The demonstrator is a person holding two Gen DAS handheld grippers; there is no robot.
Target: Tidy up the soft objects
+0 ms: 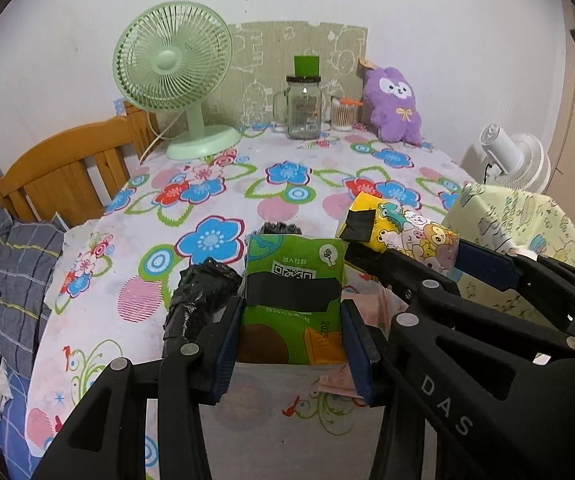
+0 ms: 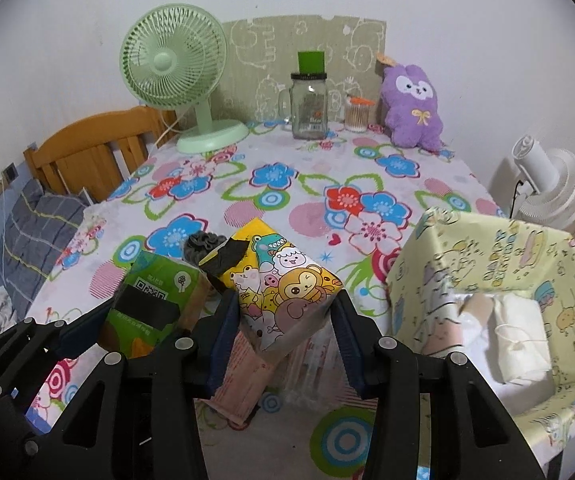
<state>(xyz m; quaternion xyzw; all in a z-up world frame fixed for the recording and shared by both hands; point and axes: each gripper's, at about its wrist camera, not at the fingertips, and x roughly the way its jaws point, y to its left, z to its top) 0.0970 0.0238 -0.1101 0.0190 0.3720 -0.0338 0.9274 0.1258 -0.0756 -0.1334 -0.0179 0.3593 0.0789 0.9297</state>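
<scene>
From the left wrist view, the left gripper holds a green tissue pack upright above the flower-patterned bench, its blue-padded jaws pressed against the pack's two sides; a strip of black tape crosses the pack's front. Just to its right, the right gripper carries a yellow cartoon-print tissue pack, tilted, close beside the green one. A crumpled black plastic lump sits at the left jaw's outer side. At the bench's far edge stand a green desk fan, a glass jar with a green lid and a purple plush toy, well apart from the packs. From the right wrist view, the right gripper grips the cartoon pack between its jaws, clear of the bench top, with a patch of black tape at the pack's upper left corner. The left gripper appears at lower left, closed on the green pack. To the right stands a pale yellow printed storage box, open at the top, with white soft items lying inside.
</scene>
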